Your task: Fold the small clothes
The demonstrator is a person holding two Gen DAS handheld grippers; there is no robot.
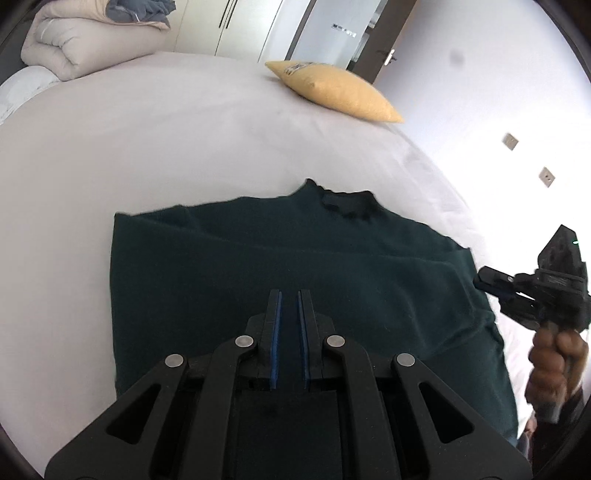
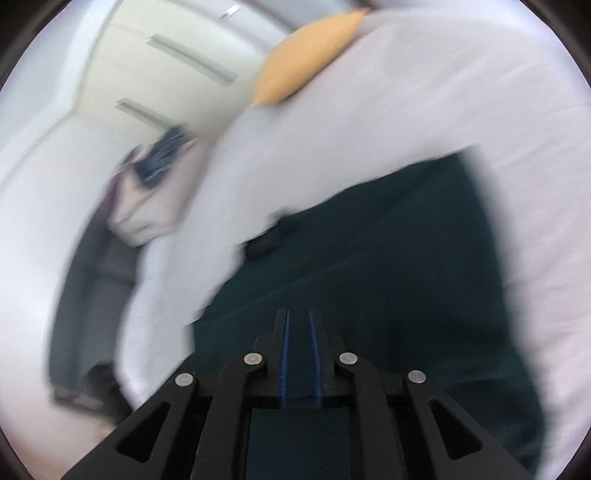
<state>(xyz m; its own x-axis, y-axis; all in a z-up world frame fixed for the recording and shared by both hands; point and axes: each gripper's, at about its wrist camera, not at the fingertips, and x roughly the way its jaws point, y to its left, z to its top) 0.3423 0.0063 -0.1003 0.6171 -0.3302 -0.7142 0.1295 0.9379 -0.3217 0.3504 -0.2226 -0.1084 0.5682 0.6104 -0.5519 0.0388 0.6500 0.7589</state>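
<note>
Dark green garment (image 1: 295, 258) on white bed (image 1: 147, 147); yellow pillow (image 1: 340, 92).

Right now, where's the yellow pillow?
Left wrist view: the yellow pillow lies at the bed's far right edge, beyond the dark green top's collar, apart from it.

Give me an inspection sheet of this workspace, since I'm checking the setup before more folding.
Surface: bed with a pale sheet, lightly creased.
Job's things: dark green top lying spread on the bed, collar away from the left camera, sleeves folded in.
Clutter: yellow pillow near the far edge; rolled beige duvet at the far corner.
Grippers: left gripper nearly shut, nothing between the pads; right gripper narrowly parted, holding nothing, above the top.
Cables: nothing seen.
Surroundings: wardrobe doors and a white wall with sockets; right view blurred.
</note>
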